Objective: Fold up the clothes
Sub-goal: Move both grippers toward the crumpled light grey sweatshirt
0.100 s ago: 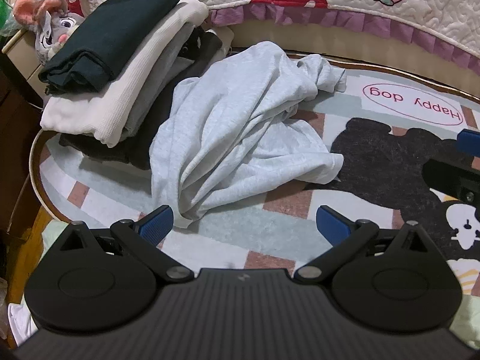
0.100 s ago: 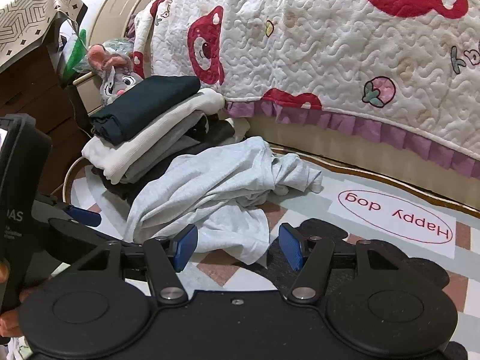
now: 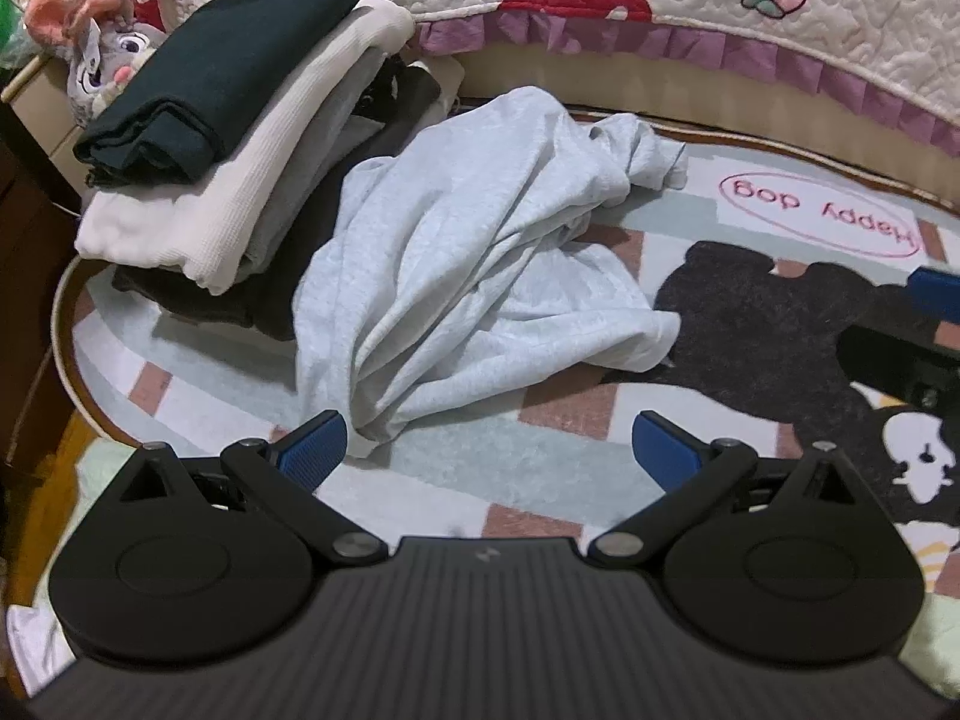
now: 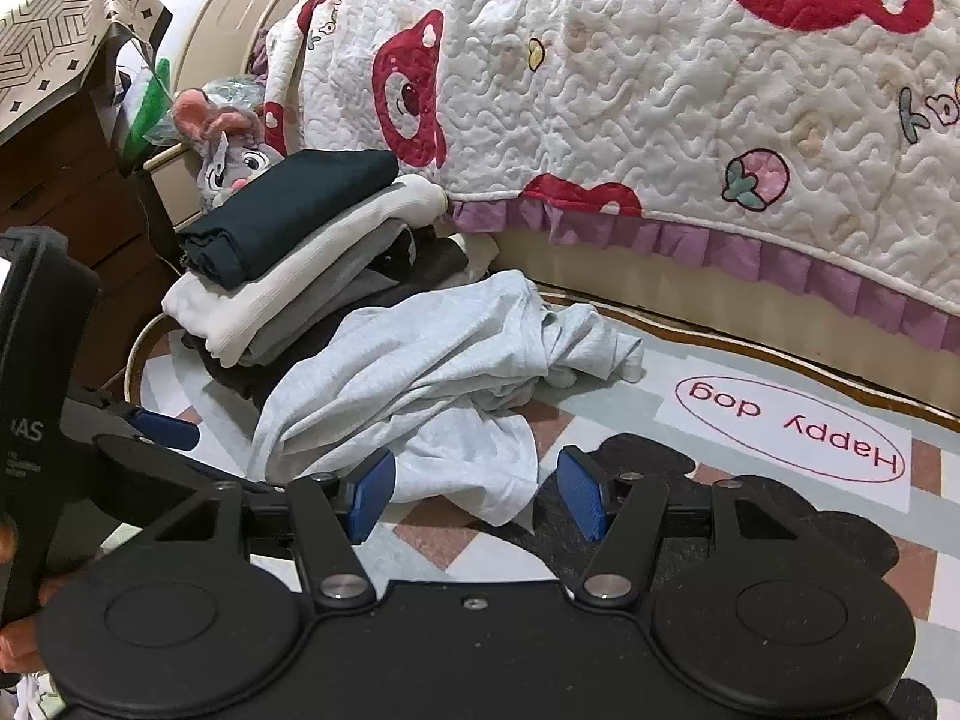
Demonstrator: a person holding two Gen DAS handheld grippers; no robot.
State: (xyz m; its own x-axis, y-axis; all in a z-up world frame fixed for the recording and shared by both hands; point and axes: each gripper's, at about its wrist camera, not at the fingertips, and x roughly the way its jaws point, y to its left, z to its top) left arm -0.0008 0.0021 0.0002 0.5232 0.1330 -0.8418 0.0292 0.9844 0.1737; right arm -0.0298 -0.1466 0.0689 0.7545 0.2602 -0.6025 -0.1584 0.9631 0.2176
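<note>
A bedroom floor beside a bed, covered by an oval rug (image 3: 228, 384) printed with pale checks, a black cartoon figure and a pink "Happy dog" label (image 4: 792, 429) that reads upside down from here. At the rug's far left end, past its rim, a plush grey rabbit toy (image 4: 231, 150) leans against a dark wooden cabinet (image 4: 66, 180). Just beside it, on the rug's left end, stands a stack of folded clothes (image 3: 252, 138): a dark green piece on top, a cream ribbed one under it, then grey and black layers. Touching the stack's right side lies a crumpled light grey shirt (image 3: 480, 252), unfolded, spreading toward the rug's middle; its near hem reaches almost to both tools. The left gripper (image 3: 489, 450) hovers low over the rug's near edge with its blue pads spread wide, holding nothing, its left pad just beside the shirt's lower fold. The right gripper (image 4: 477, 492) is likewise spread and empty, its pads either side of the shirt's near corner. Along the rug's far edge runs the bed, draped in a white quilt (image 4: 660, 90) with red bears and a purple frill
</note>
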